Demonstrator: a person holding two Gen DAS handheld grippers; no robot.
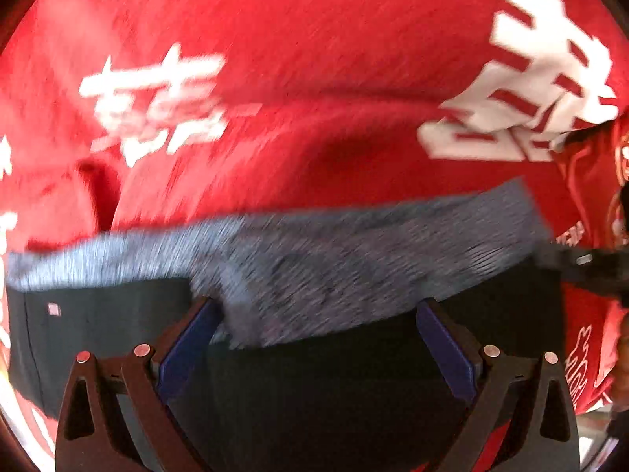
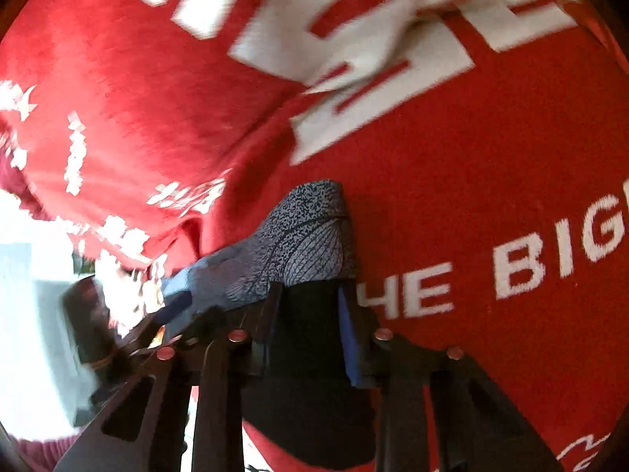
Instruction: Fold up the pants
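Black pants [image 1: 314, 373], red cloth [image 1: 314, 78] beneath

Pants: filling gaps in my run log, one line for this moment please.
pants over red cloth | right tool shut on pants | left tool open over waistband

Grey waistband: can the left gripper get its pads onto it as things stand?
Probably yes. In the left wrist view the grey waistband already lies between the open fingers of the left gripper, over the black pants. Nothing sits between pads and fabric. Motion blur hides whether either pad touches it.
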